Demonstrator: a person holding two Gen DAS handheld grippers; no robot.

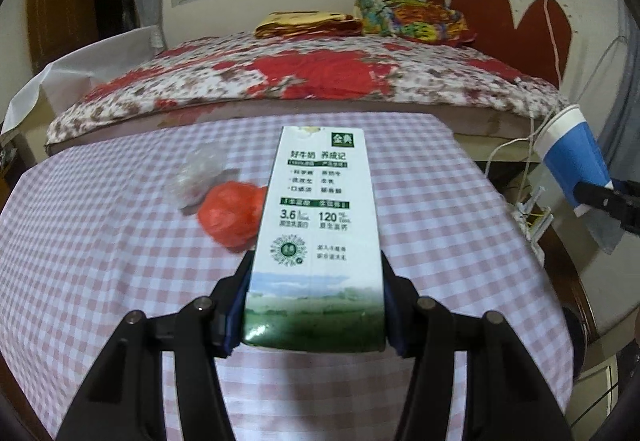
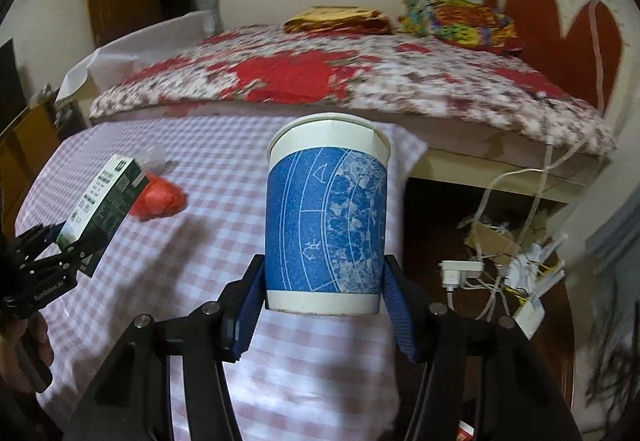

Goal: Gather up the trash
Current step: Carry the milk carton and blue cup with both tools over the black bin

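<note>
My left gripper (image 1: 314, 305) is shut on a green and white milk carton (image 1: 316, 233), gripped near its base and held above the pink checked tablecloth (image 1: 100, 261). The same carton (image 2: 104, 209) and left gripper (image 2: 68, 257) show at the left of the right wrist view. My right gripper (image 2: 324, 305) is shut on a blue and white paper cup (image 2: 326, 225), held upright over the table's right side; the cup (image 1: 572, 157) shows at the right edge of the left wrist view. A crumpled red plastic bag (image 1: 232, 217) (image 2: 160, 199) and a crumpled clear wrapper (image 1: 196, 177) lie on the cloth.
A bed with a red floral cover (image 1: 304, 73) runs right behind the table. To the right of the table, white cables and a power strip (image 2: 516, 281) lie beside cardboard (image 2: 492, 241). A hand (image 2: 24, 357) holds the left gripper's handle.
</note>
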